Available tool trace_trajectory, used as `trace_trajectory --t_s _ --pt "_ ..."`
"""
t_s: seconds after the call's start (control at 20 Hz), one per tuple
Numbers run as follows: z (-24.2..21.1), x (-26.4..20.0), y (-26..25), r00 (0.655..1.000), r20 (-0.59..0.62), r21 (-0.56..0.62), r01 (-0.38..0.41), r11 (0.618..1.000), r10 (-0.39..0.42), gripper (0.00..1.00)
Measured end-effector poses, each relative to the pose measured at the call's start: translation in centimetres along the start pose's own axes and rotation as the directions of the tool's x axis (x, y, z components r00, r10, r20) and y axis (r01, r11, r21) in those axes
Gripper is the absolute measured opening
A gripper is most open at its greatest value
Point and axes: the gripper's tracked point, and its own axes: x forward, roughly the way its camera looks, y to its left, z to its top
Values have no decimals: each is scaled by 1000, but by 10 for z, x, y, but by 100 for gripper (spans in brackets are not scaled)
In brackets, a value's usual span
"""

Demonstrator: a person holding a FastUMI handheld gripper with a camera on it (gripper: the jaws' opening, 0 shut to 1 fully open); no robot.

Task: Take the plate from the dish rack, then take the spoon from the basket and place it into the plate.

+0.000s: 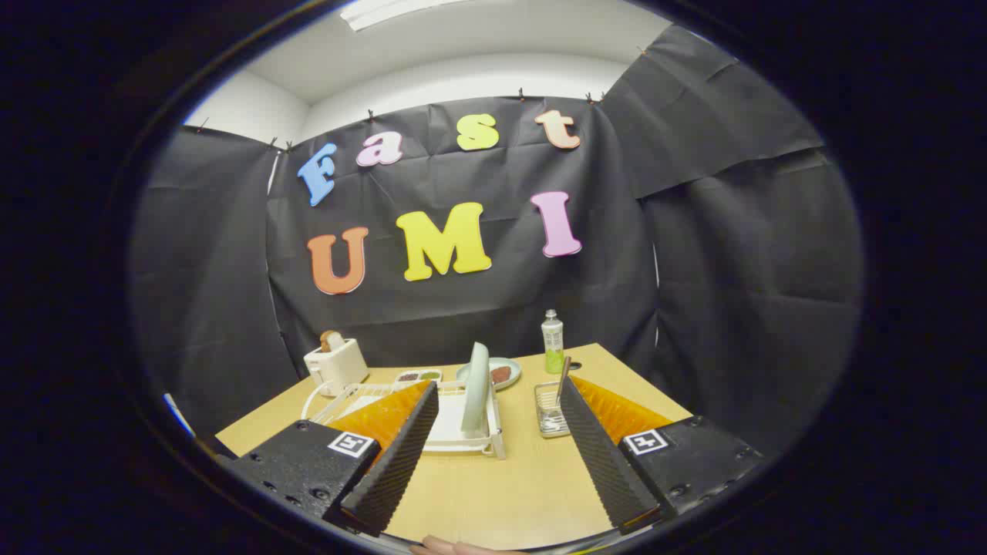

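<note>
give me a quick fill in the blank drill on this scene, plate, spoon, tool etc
1. The pale plate stands on edge in the white ____.
2. The spoon leans in a metal ____ beside the rack.
3. The tool has its fingers ____, with nothing between them.
4. A slice of bread sticks out of the white ____ at the table's far corner.

Missing words: dish rack; basket; open; toaster.

Camera rides tool (500, 401) (probably level), facing table (501, 493).
</note>
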Motion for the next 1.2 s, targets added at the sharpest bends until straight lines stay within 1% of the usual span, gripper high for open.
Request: trace_trajectory --t_s 0.2,0.4,0.85,1.05,1.2 --pt "-2 3 -2 1000 11 -36 24 999 -23 100" --pt "0 3 -3 999 22 -54 30 998 -29 100" --pt "-2 12 -3 999 5 -89 41 995 -41 100" --pt "8 32 4 999 -29 -136 32 990 -36 100" --pt "24 56 19 995 -96 -139 -18 990 4 100"
